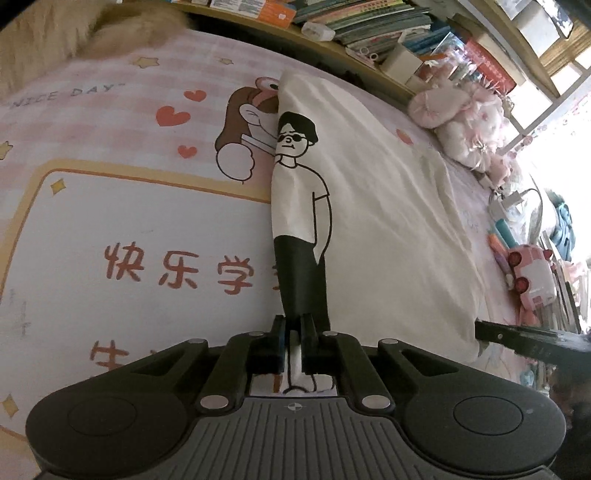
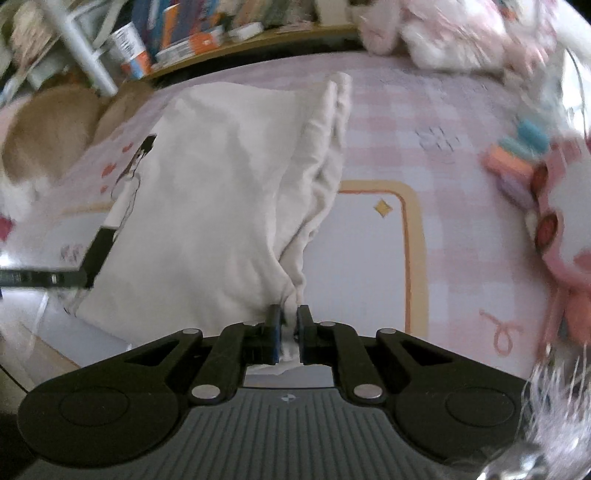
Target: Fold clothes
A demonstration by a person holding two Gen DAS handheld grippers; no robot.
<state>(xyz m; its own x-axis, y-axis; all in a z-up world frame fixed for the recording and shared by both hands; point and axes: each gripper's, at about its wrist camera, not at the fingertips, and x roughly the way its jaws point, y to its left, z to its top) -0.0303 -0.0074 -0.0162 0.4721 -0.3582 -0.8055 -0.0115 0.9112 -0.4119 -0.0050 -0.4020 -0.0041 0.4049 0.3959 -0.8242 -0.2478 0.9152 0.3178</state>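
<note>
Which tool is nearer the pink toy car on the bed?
Right. The right tool grips the white shirt at the edge toward the pink toy car; the left tool holds the shirt's opposite edge, farther from it.

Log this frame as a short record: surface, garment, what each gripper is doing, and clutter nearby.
surface: pink checked bedsheet with cartoon prints
garment: white T-shirt, folded lengthwise, cartoon man print along its left fold
left gripper: jaws shut on the near T-shirt edge at the print's black part
right gripper: jaws shut on a bunched near corner of the T-shirt
clutter: books on the far shelf, pink plush toy, pink toy car
</note>
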